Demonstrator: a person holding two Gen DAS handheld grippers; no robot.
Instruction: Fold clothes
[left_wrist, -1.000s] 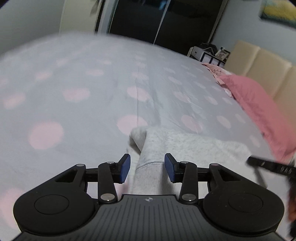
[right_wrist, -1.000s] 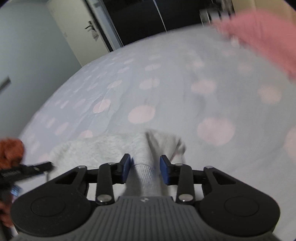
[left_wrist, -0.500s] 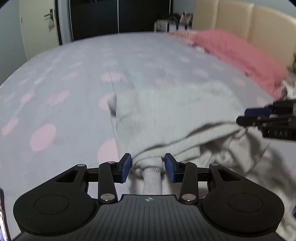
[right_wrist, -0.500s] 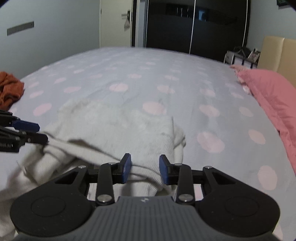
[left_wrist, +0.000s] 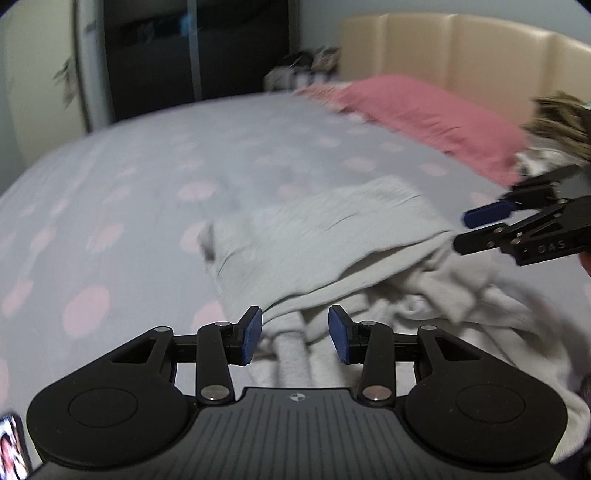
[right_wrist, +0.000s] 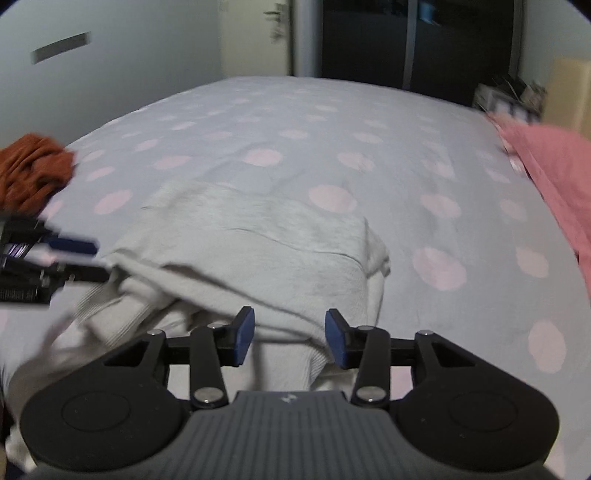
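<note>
A light grey sweatshirt (left_wrist: 325, 236) lies on the bed, its far part folded over the crumpled near part; it also shows in the right wrist view (right_wrist: 258, 243). My left gripper (left_wrist: 295, 334) is open, with a ribbed cuff of the sweatshirt lying between the fingers. My right gripper (right_wrist: 290, 332) is open over the sweatshirt's near edge, the cloth loose between the fingers. The right gripper shows at the right of the left wrist view (left_wrist: 517, 229), and the left gripper at the left of the right wrist view (right_wrist: 48, 258).
The bed has a grey sheet with pink dots (right_wrist: 332, 147). A pink pillow (left_wrist: 424, 114) lies by the beige headboard (left_wrist: 461, 51). A rust-orange garment (right_wrist: 33, 166) lies at the bed's left. A dark wardrobe (right_wrist: 417, 40) stands behind.
Both grippers have pulled back toward the near edge, away from the folded-over sweatshirt. The views swung from the bare sheet to the folded garment. Both stay open.
</note>
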